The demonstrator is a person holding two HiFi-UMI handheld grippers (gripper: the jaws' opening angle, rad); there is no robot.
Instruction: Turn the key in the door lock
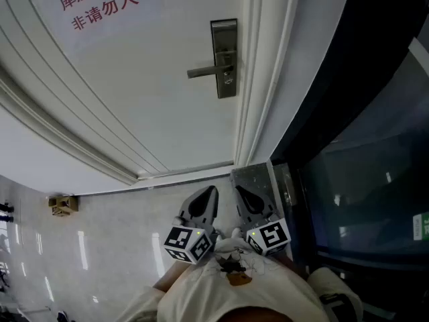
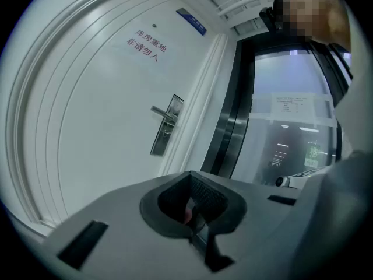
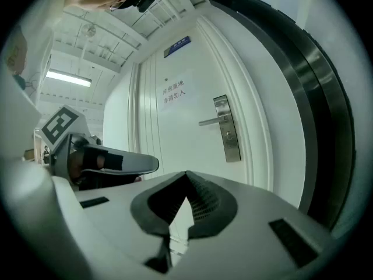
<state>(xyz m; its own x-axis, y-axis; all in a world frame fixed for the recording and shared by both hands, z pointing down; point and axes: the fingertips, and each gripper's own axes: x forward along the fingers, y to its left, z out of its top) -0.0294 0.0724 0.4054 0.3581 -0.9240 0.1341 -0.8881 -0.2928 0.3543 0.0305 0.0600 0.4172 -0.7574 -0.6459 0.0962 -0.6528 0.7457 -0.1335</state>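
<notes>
Printed in red characters [image 1: 100, 9] on the white door [image 1: 134, 113]: 库房重地 over 非请勿入; reads in full from the left gripper view, with the top line cut by the frame edge in the head view; mounted above the door, a blue sign [image 2: 192, 21], lettering too small to read; posted on the dark glass panel [image 1: 362, 193] right of the door frame, a paper notice [image 2: 294, 107], text illegible; lower on that glass, a green sign [image 1: 421, 225], also unreadable

Door lock [image 1: 225, 59]: sits at the door's right edge, just beside the moulded frame; consists of a tall, narrow plate in brushed grey metal; carries a lever handle [image 1: 204, 71] lying level and pointing away from the frame; shows a round cylinder [image 1: 228, 80] just under the lever; impossible to tell whether a key stands in it

Left gripper [image 2: 191, 182]: held low in front of the torso, well apart from the lock, aimed at the door; jaws closed tip to tip; shows a small reddish patch in the slit behind the pads, not identifiable

Right gripper [image 3: 186, 177]: held just beside the left, likewise aimed at the door and well apart from the lock; jaws closed on nothing, with only a sliver of door showing through the slit below the pads
</notes>
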